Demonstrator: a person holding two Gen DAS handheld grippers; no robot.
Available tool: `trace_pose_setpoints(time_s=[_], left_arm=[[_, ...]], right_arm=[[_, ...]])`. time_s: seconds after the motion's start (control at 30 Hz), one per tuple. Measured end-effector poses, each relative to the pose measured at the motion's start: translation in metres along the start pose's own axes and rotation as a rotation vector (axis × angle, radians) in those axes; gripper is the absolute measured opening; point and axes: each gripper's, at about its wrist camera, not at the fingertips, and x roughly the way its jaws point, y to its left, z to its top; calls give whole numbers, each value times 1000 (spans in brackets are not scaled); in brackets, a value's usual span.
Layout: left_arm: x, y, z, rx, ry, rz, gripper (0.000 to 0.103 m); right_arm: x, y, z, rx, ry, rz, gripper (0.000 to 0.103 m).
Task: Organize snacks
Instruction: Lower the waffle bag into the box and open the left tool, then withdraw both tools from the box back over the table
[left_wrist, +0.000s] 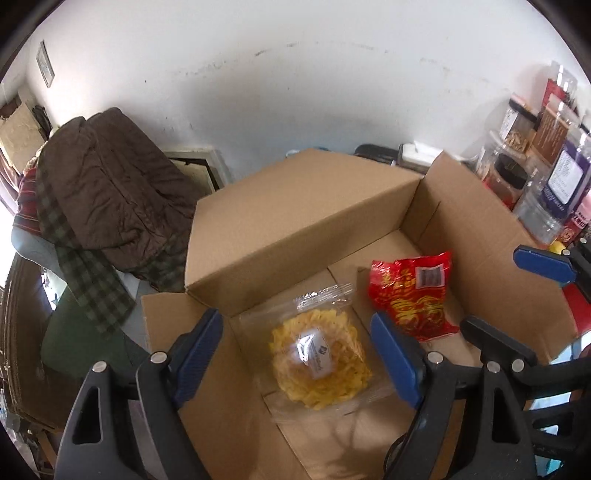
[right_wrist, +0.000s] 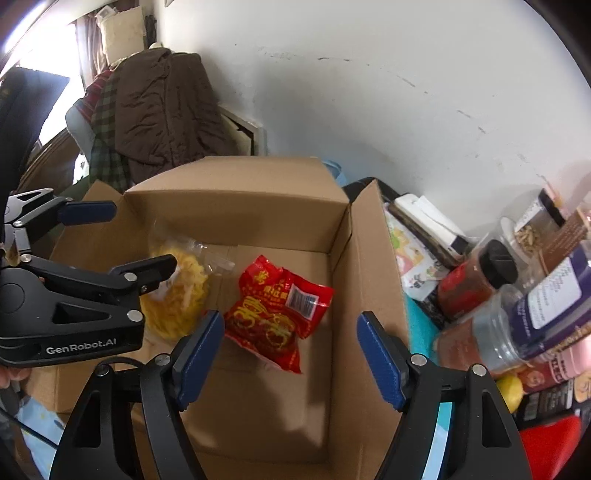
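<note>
An open cardboard box (left_wrist: 303, 206) holds two snacks on its floor. A clear bag of yellow crisps (left_wrist: 320, 363) lies at the left and a red foil packet (left_wrist: 413, 295) at the right. My left gripper (left_wrist: 299, 354) is open and empty, hovering over the yellow bag. My right gripper (right_wrist: 290, 354) is open and empty above the box (right_wrist: 240, 199), near the red packet (right_wrist: 275, 314). The yellow bag (right_wrist: 177, 291) is partly hidden by the left gripper's body in the right wrist view.
Jars and bottles of snacks (right_wrist: 517, 295) crowd the table to the right of the box, also in the left wrist view (left_wrist: 535, 173). A chair draped with a brown jacket (left_wrist: 107, 188) stands at the left by the white wall.
</note>
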Motion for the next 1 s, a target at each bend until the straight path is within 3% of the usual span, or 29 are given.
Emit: trace_pose_setpoints(time_s=[0.57, 1.0], left_arm=[[-115, 1, -1, -47, -191, -29, 83], [-220, -9, -41, -31, -357, -33, 83]], right_arm=[[-103, -4, 2, 51, -182, -39, 75], [-196, 10, -37, 54, -320, -73, 76]])
